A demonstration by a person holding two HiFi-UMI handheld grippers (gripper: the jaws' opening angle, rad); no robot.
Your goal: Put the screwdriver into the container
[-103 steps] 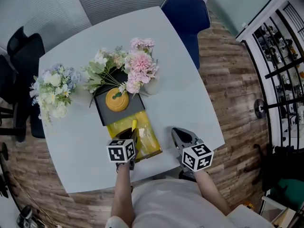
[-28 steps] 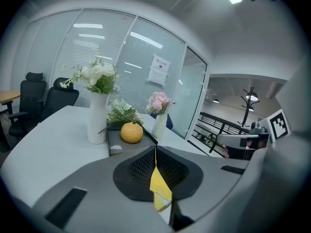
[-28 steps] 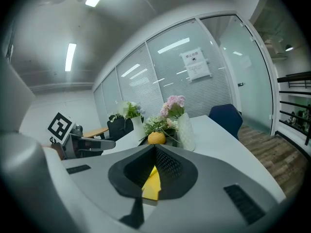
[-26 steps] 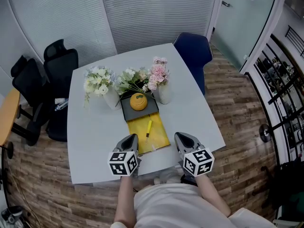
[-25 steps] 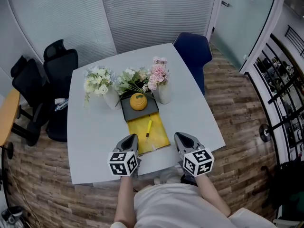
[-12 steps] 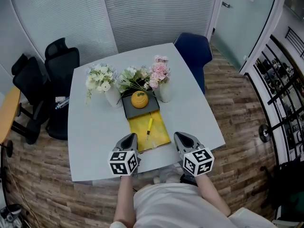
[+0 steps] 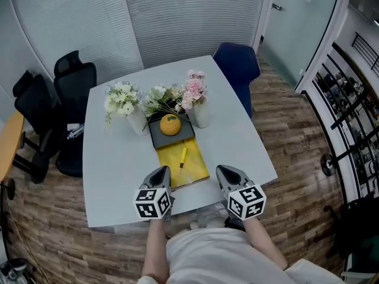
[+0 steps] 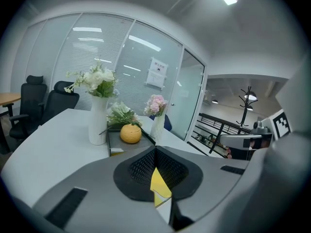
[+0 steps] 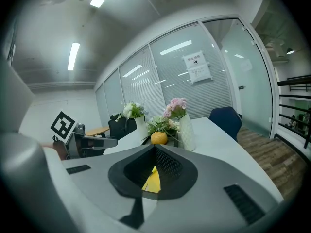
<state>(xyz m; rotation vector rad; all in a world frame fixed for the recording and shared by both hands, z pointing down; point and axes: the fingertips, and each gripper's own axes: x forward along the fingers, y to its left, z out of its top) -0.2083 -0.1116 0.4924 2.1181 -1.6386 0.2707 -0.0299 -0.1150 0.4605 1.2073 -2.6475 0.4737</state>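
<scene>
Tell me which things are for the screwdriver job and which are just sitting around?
For the job: yellow-handled screwdriver, lying in the flat yellow container; left gripper and right gripper, both shut and empty.

Just sitting around: round orange ornament on a dark grey tray; white and pink flower bunches; blue chair.

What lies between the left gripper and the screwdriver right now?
Nothing loose: in the head view, only the yellow container's near rim and bare floor separate the left gripper from the screwdriver.
</scene>
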